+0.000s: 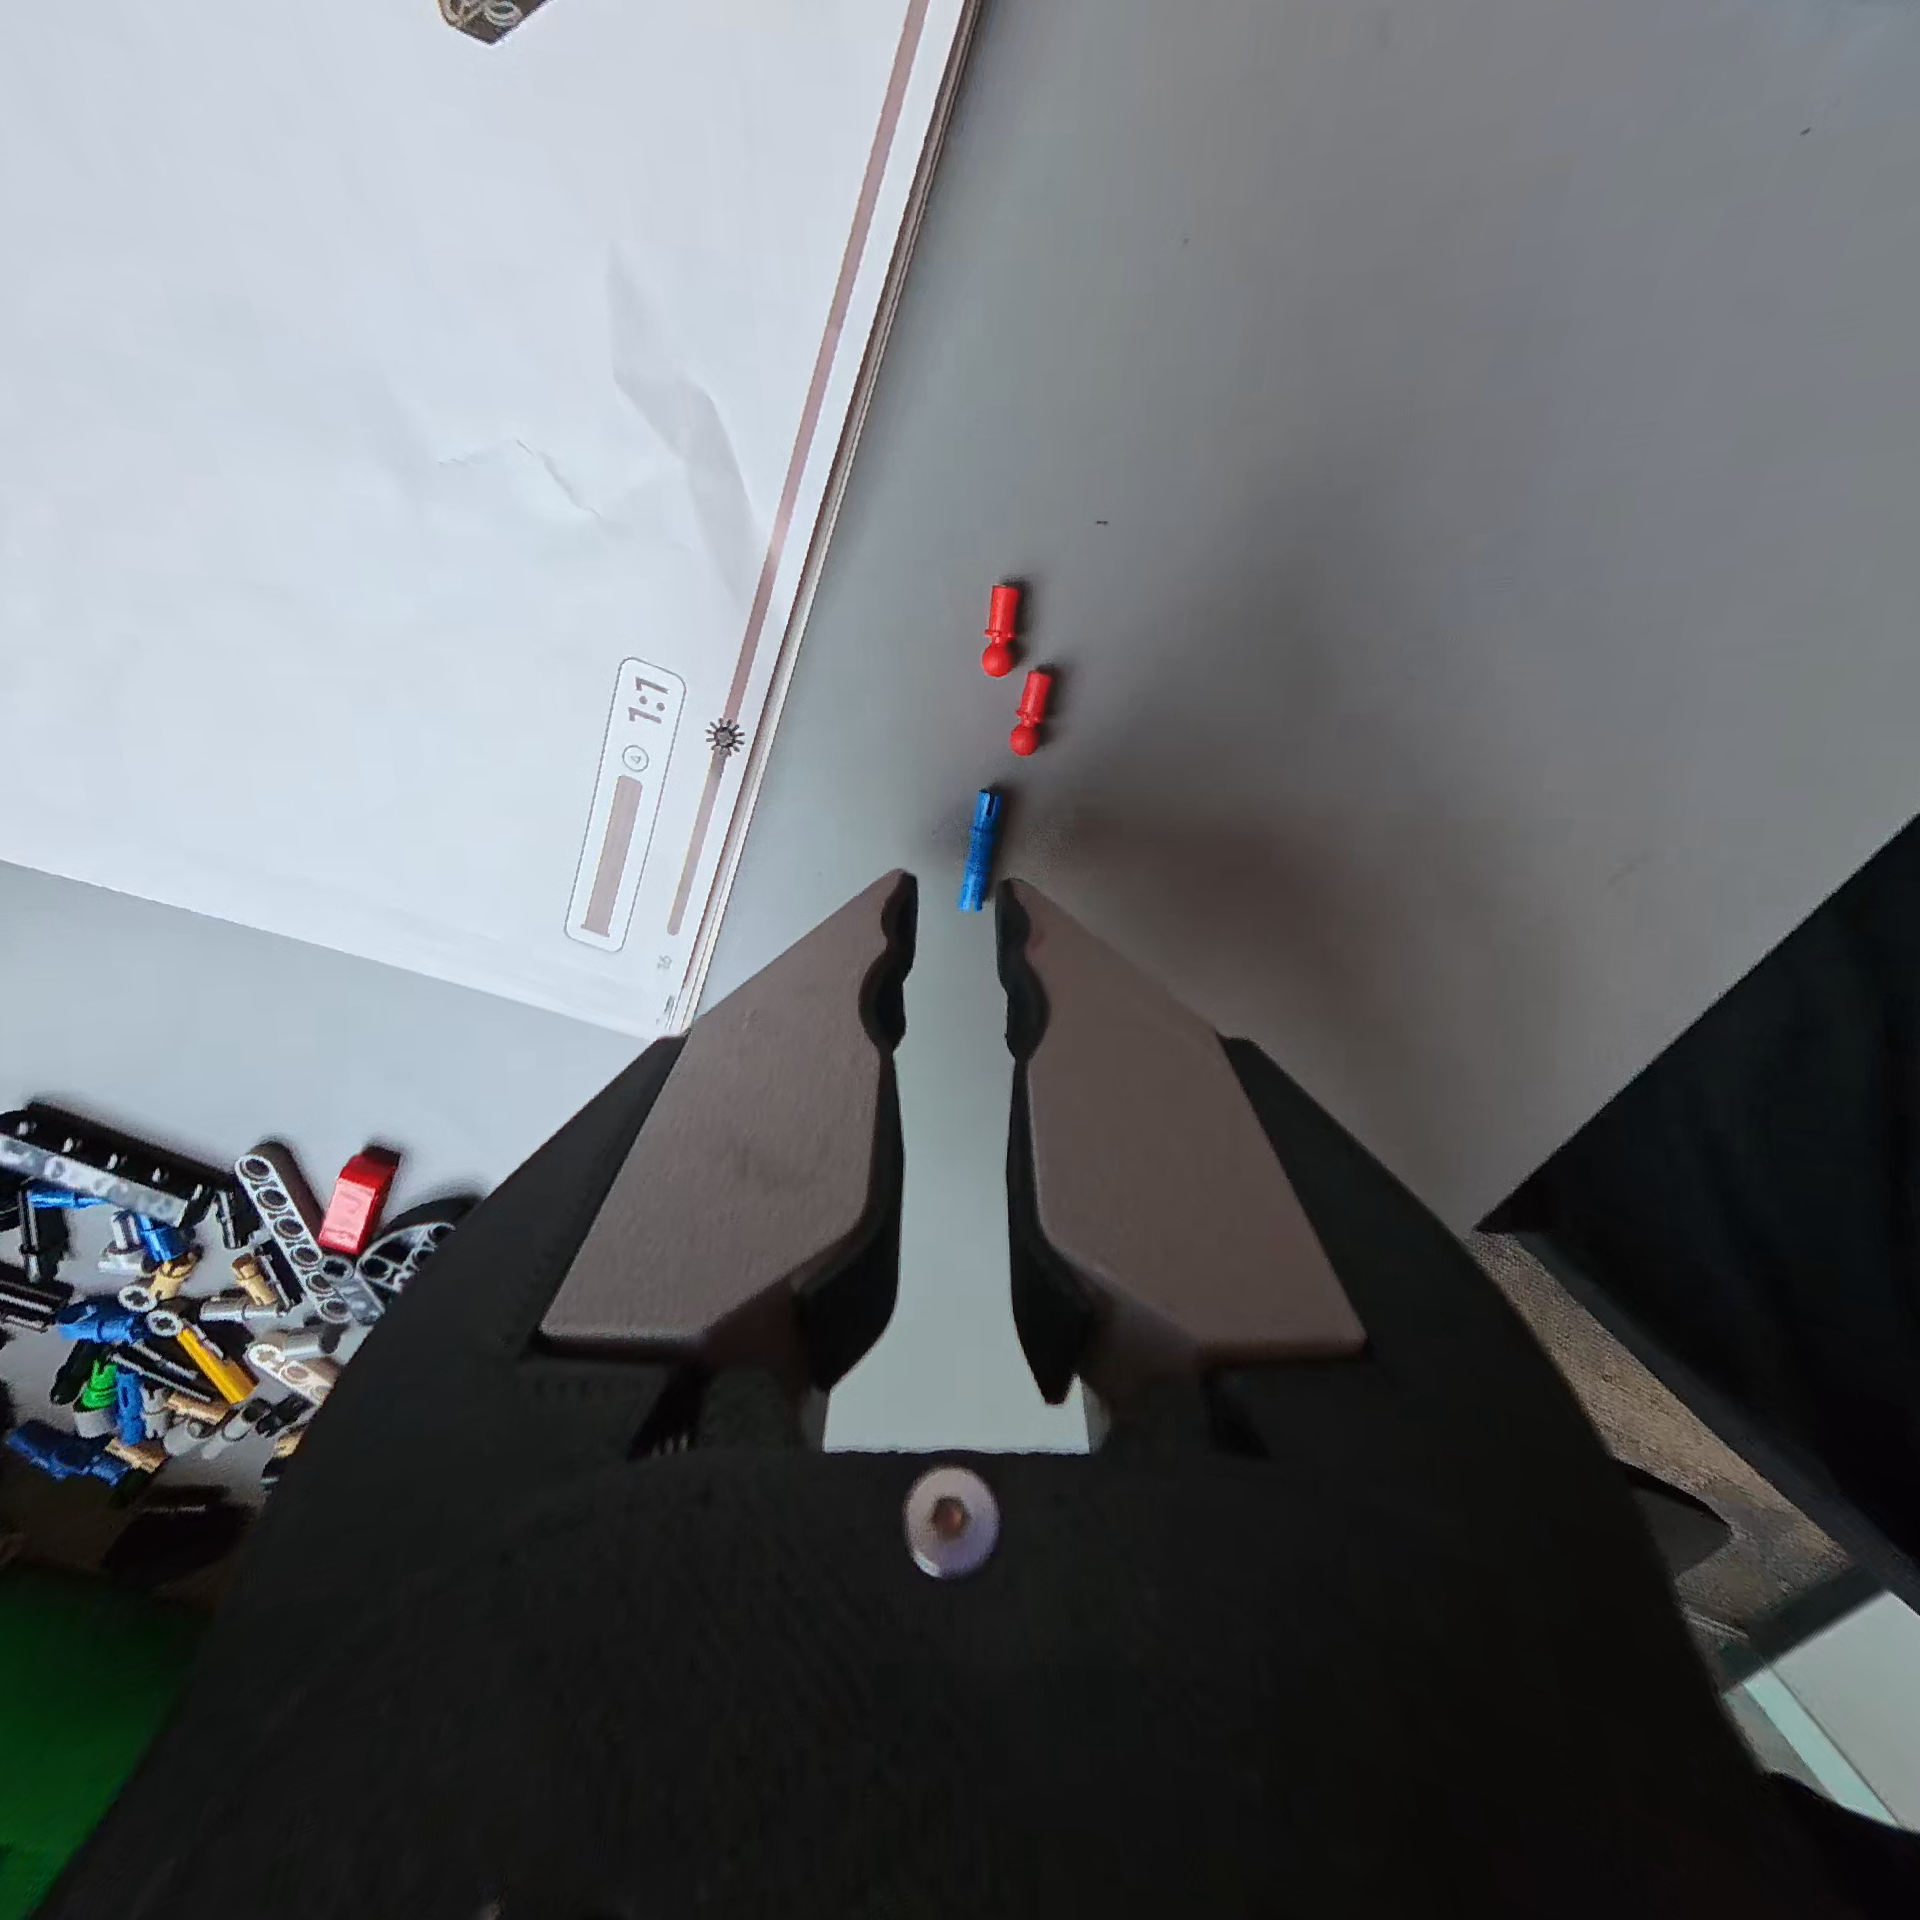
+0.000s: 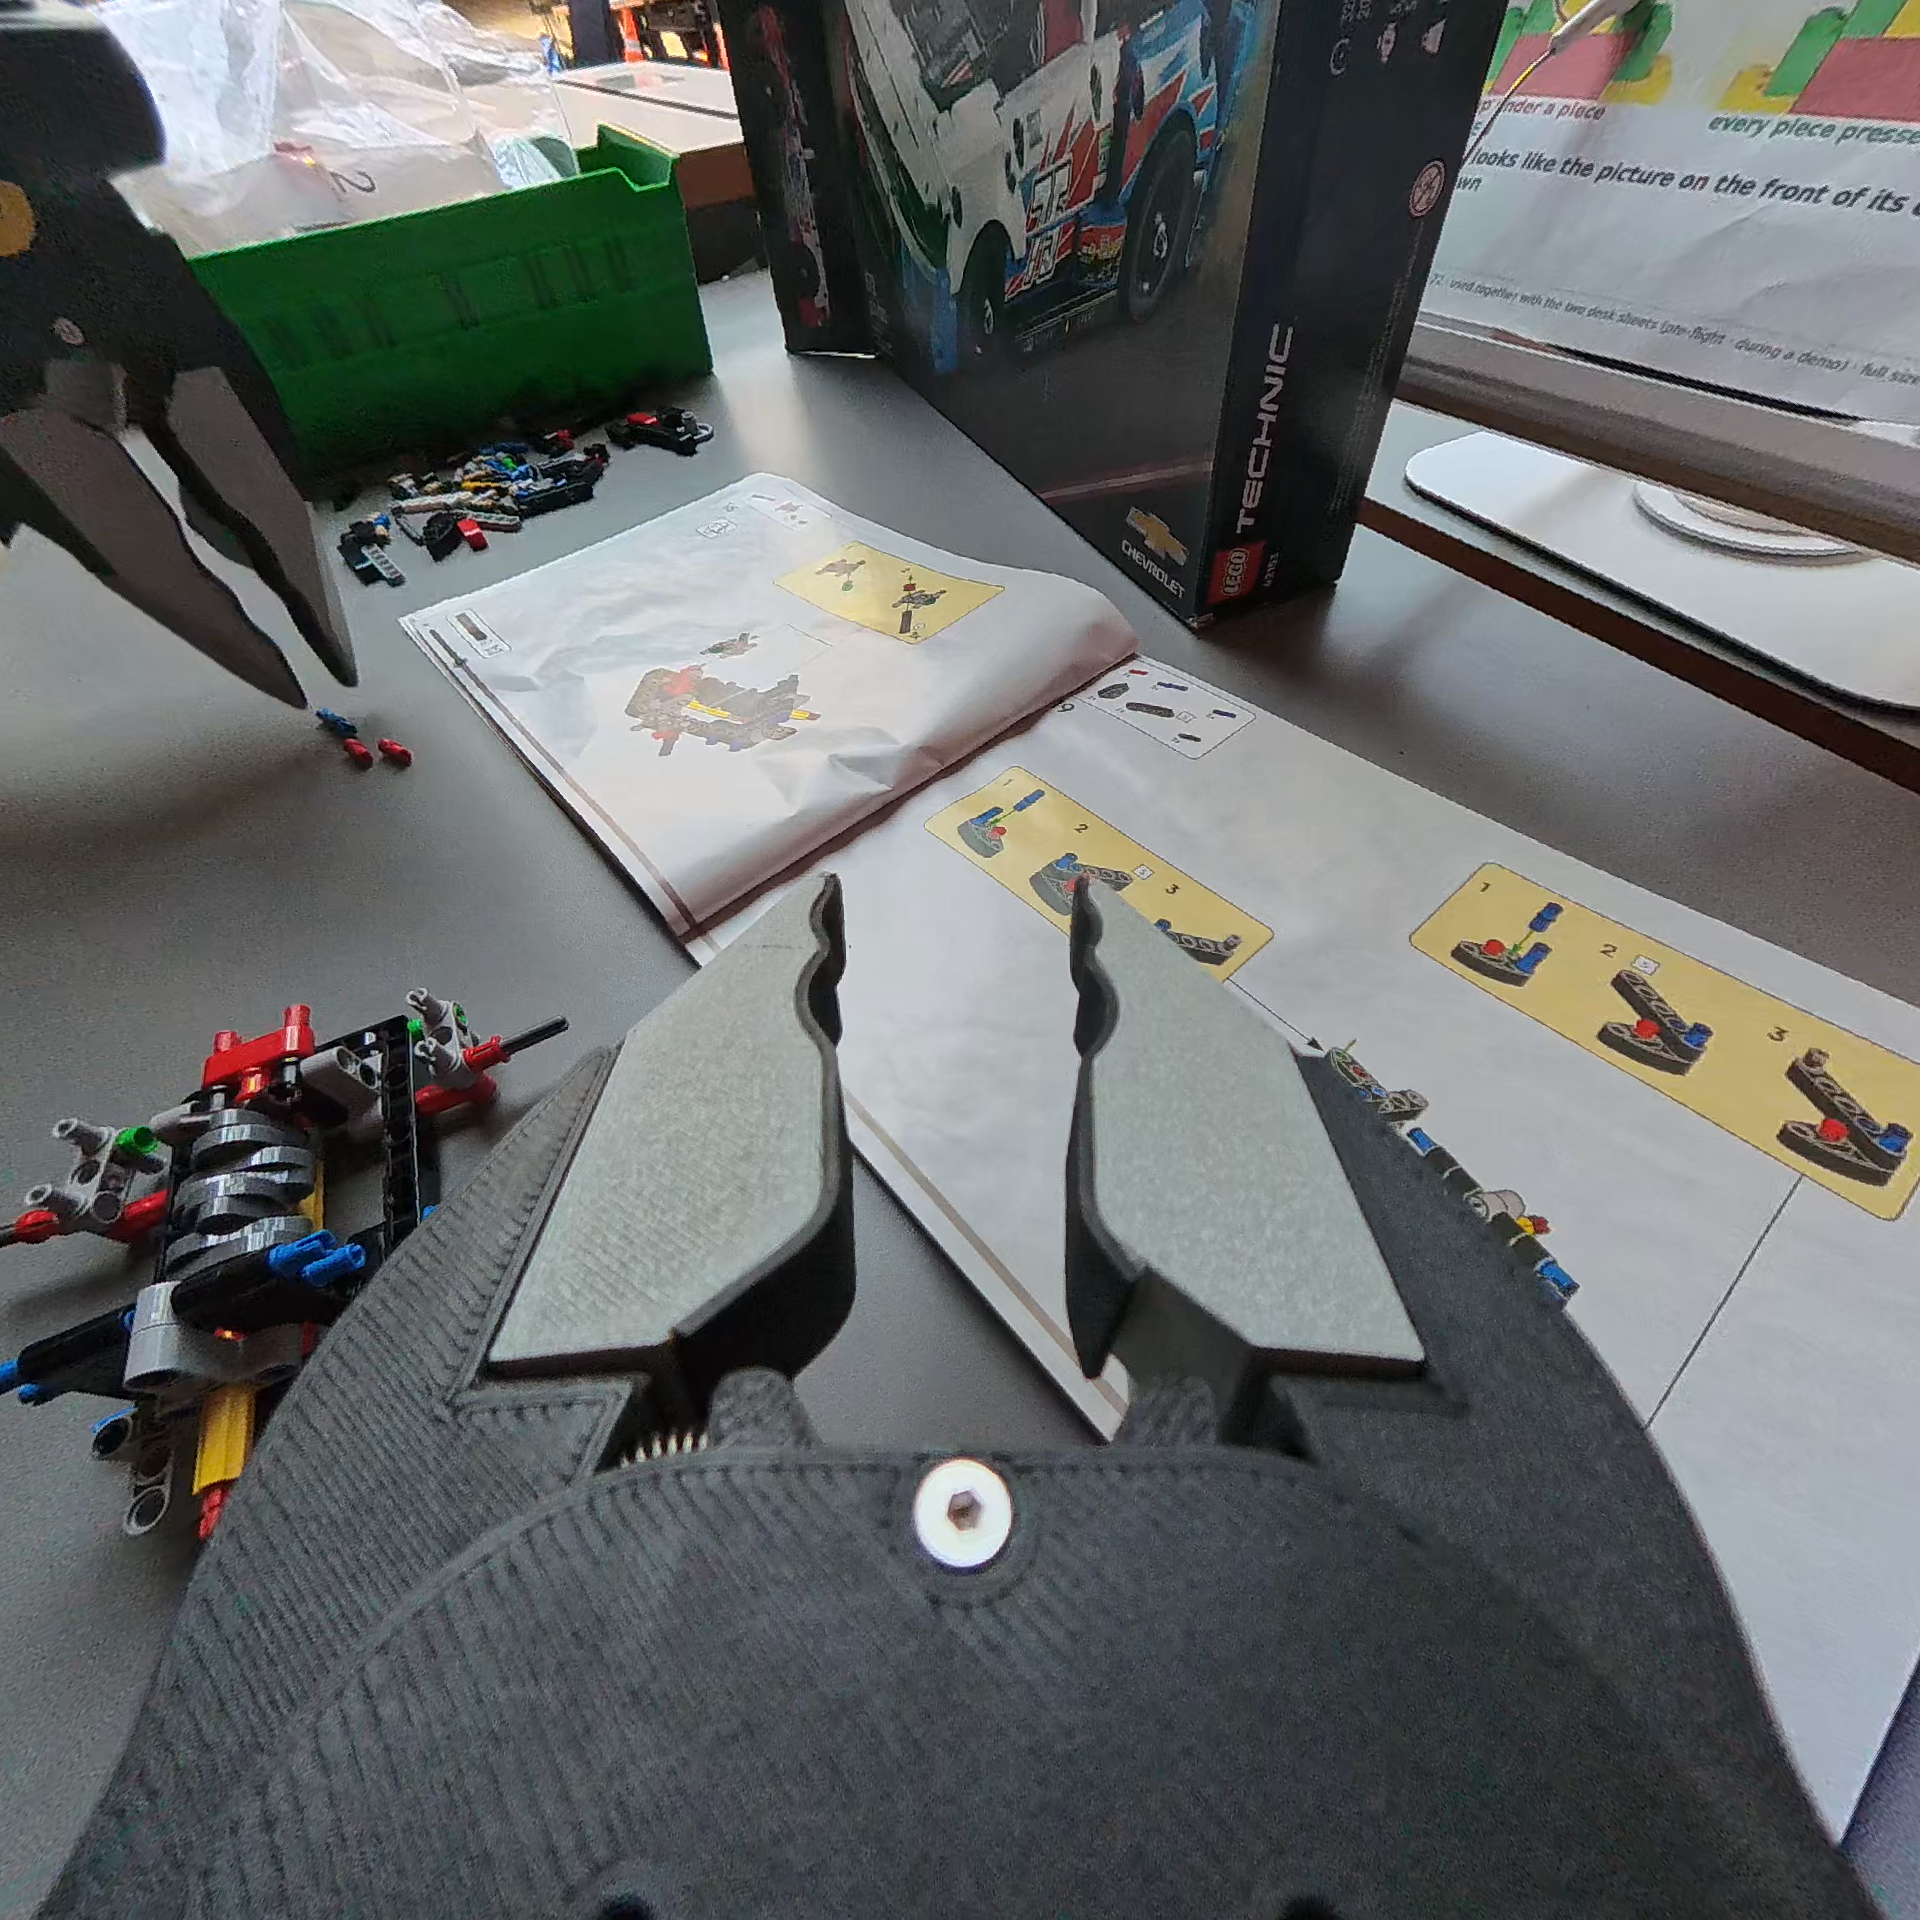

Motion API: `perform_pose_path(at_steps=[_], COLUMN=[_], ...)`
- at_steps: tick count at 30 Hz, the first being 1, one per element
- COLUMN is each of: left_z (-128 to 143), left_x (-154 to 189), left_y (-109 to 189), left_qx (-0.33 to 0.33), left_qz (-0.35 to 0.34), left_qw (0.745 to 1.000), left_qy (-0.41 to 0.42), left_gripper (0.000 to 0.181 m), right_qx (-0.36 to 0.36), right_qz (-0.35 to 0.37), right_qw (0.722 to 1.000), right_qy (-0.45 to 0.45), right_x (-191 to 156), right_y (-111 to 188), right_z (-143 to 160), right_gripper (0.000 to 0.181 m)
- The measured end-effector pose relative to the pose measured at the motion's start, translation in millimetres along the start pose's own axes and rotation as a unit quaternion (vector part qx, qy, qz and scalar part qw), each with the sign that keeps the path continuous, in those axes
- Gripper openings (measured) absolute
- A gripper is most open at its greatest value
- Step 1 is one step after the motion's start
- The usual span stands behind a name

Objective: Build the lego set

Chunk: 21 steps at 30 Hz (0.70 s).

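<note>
The left gripper point(image 1: 956, 894) is seen with its jaws slightly parted and nothing clamped between them; the near end of one blue pin point(image 1: 979, 850) lies on the grey table point(image 1: 1403, 468) just at the gap between the fingertips. Two red ball pins point(image 1: 1016, 670) are laid just beyond it, toward the middle of the frame. A heap of loose pieces point(image 1: 166, 1309) is seen at the lower left, too many and too blurred to be counted.

The right gripper point(image 2: 956, 899) is held with its jaws wide apart and empty above one open instruction booklet point(image 2: 790, 717), on which printed build steps are shown. One partly built model point(image 2: 260, 1174) is found at the lower left of the right wrist view: a black frame with grey rounded parts, red and blue pins, a yellow axle. One boxed set point(image 2: 1091, 260) bearing a race car picture and printed lettering is stood upright at the top centre. One green bin point(image 2: 457, 301) is placed at the upper left, behind the loose pieces.
</note>
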State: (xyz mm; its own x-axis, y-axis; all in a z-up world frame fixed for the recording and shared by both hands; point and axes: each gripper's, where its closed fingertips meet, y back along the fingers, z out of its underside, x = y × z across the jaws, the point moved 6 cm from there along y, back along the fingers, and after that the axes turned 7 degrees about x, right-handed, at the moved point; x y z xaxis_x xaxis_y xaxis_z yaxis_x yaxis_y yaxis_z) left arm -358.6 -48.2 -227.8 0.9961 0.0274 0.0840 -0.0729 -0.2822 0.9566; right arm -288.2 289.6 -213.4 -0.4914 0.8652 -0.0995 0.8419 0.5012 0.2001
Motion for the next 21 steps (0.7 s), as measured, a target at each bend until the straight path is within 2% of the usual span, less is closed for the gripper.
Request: perform_pose_path(at_steps=[6,10,13,17,19,21], left_z=[1,10,30,57,70,80], left_x=[-10,-32,-69,-126,-153,-168], left_y=[28,51,86,126,129,119], left_qx=[0.045,0.063,0.061,0.07,0.06,0.042], left_qz=[0.012,-0.027,-0.1,-0.114,-0.132,-0.123], left_qw=[0.999,0.996,0.99,0.979,0.972,0.968], left_qy=[0.026,0.048,0.075,0.151,0.183,0.213], left_gripper=[0.013,0.012,0.008,0.014,0.009,0.009], right_qx=[0.0,0.002,0.005,0.0,-0.001,0.0], right_qz=[-0.002,0.0,-0.001,-0.004,-0.003,-0.002], right_qw=[1.0,1.0,1.0,1.0,1.0,1.0], right_qy=[0.0,0.0,-0.002,-0.003,-0.001,-0.001], right_x=[-1,-1,0,-1,-1,-1], right_y=[0,0,1,-1,-1,-1], right_z=[0,0,-1,0,0,0], right_gripper=[0.041,0.041,0.041,0.041,0.041,0.041])
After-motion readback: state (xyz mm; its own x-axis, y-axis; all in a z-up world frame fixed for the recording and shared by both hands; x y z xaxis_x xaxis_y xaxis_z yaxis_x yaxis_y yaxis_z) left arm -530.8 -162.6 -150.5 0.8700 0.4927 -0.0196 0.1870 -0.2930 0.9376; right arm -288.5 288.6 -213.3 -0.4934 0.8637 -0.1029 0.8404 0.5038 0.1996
